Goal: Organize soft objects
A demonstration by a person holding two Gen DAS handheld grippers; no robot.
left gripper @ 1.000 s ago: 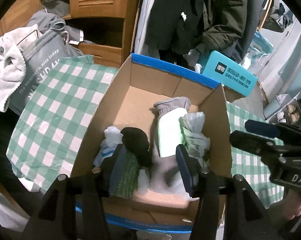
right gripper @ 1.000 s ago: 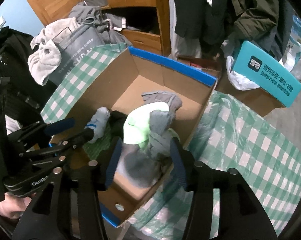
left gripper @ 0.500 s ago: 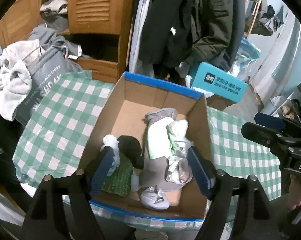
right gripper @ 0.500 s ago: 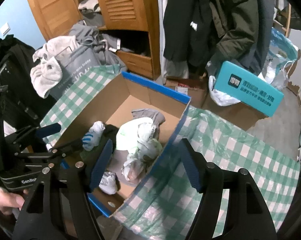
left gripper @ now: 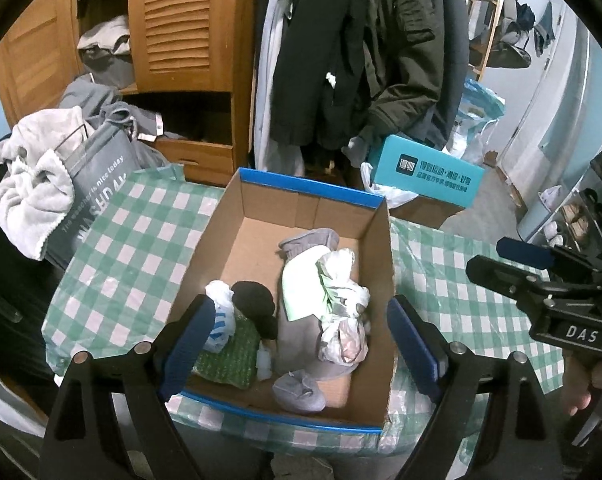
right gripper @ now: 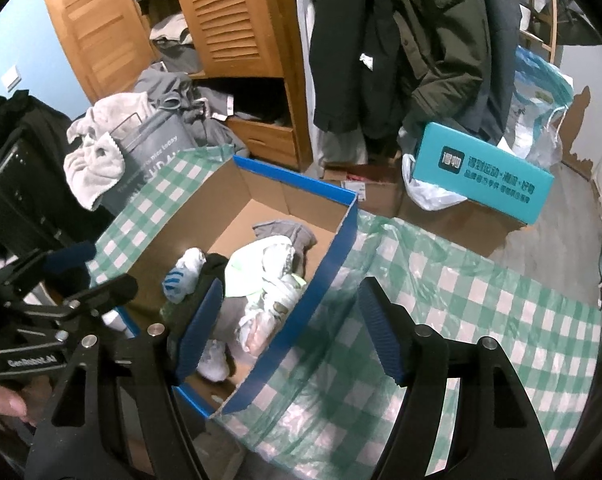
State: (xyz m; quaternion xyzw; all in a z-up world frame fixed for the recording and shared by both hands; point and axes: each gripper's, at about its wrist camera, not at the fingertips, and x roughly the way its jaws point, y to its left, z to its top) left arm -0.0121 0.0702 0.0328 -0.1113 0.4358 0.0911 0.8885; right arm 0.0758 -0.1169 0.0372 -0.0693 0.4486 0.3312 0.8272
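An open cardboard box (left gripper: 313, 188) with a blue rim sits on a green checked cloth. Inside lie a grey and pale green sock (left gripper: 301, 280), a white patterned bundle (left gripper: 341, 320), a black sock (left gripper: 255, 304), a green knit piece (left gripper: 229, 356), a white and blue sock (left gripper: 221, 320) and a small grey roll (left gripper: 299, 390). My left gripper (left gripper: 301, 308) hangs above the box, jaws opening, touching nothing. Over the box's right wall (right gripper: 325, 264), my right gripper (right gripper: 292, 286) stands open and holds nothing. Each gripper shows at the edge of the other's view.
A grey laundry bag (left gripper: 97, 184) draped with a pale towel (left gripper: 33, 184) stands left of the table. Behind are a wooden wardrobe (left gripper: 189, 24), hanging coats (left gripper: 361, 48) and a teal box (left gripper: 429, 176). Bare checked cloth (right gripper: 481, 312) stretches right of the cardboard box.
Both grippers have risen and drawn back from the box, and their jaws have spread wider. The socks that sat between the fingers now lie loose in the box.
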